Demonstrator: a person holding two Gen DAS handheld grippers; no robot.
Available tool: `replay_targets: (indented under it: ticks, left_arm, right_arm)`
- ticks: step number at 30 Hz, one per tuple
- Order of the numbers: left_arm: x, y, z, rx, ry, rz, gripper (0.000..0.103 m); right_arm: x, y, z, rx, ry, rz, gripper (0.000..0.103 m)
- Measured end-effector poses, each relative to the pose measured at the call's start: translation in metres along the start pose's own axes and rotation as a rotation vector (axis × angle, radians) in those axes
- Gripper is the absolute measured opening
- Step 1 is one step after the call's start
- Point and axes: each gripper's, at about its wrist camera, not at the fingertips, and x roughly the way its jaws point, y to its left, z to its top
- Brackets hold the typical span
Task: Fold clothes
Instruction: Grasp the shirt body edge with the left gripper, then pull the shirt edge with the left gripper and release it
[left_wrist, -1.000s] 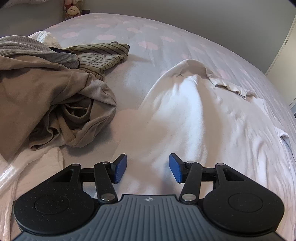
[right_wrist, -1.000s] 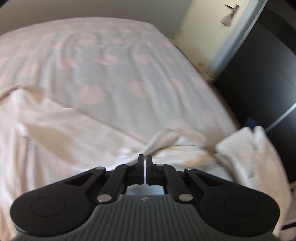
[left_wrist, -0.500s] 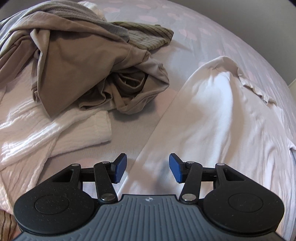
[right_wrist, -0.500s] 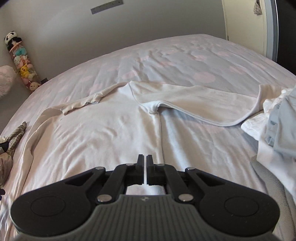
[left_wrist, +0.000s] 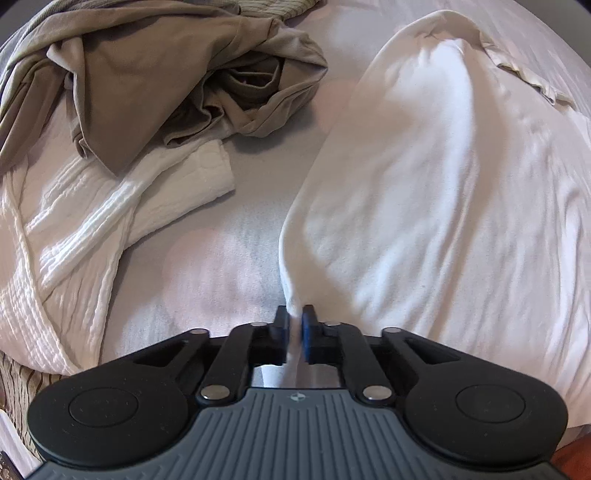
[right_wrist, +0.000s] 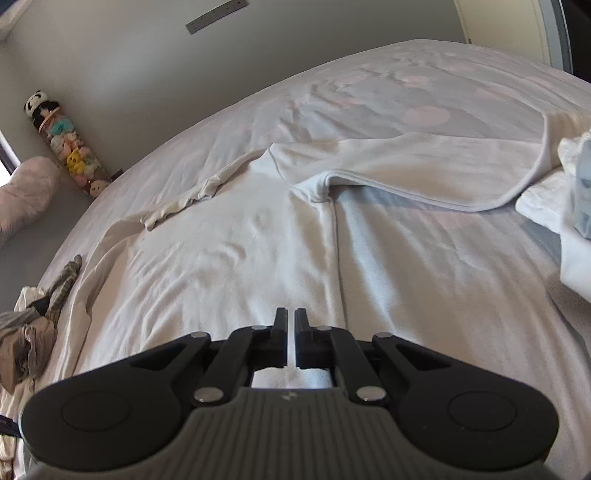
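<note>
From the left wrist, the white shirt lies spread over the bed, filling the view from 12 to 4 o'clock; its near edge runs down to the tool. A bare strip of sheet separates it from the heap at 10 o'clock: a brown garment lying partly on a white ribbed robe. The left gripper sits low and level over the bed, its blue pads pressed on the shirt's hem corner with only cloth between them. Half a second ago those pads stood wide apart, so the pinch is new.

From the right wrist, the same white shirt stretches toward 12 o'clock, one sleeve folded across toward 2 o'clock, open bedsheet beyond. Folded white laundry crowds the 3 o'clock edge; plush toys line the wall at 10. The right gripper points along the shirt, fingers drawn to a thin slit with white cloth showing in it, as before.
</note>
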Motion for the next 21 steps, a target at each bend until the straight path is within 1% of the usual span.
replay_targets:
  ticks: [3,6,9,12,14,15,19,21]
  left_arm:
    - [-0.018,-0.001,0.004,0.011,-0.064,-0.013,0.003]
    - [-0.044,-0.004,0.018,0.040,-0.138,-0.004,0.002]
    - [-0.076,-0.007,0.043,0.065,-0.208,0.012,0.002]
    - [-0.108,-0.006,0.076,0.083,-0.271,0.035,0.002]
    - [-0.125,-0.001,0.098,0.082,-0.301,0.059,0.002]
    - [-0.134,0.002,0.109,0.081,-0.315,0.071,0.002]
    - [-0.152,0.020,0.149,0.077,-0.350,0.187,0.002]
    - [-0.148,0.033,0.167,0.056,-0.352,0.238,0.002]
  right_arm:
    - [-0.001,-0.001,0.000,0.002,0.002,0.011,0.007]
    - [-0.002,-0.002,0.000,0.012,0.002,0.012,0.008]
    - [-0.001,-0.001,-0.001,0.006,0.013,0.010,0.008]
    - [0.003,0.001,-0.001,-0.006,0.024,0.003,0.008]
    - [0.006,0.002,-0.001,-0.013,0.028,-0.003,0.010]
    - [0.007,0.002,-0.001,-0.013,0.024,0.000,0.012]
    - [0.011,0.001,0.001,-0.009,0.015,0.002,0.014]
    - [0.013,0.001,0.002,-0.011,0.005,0.005,0.014]
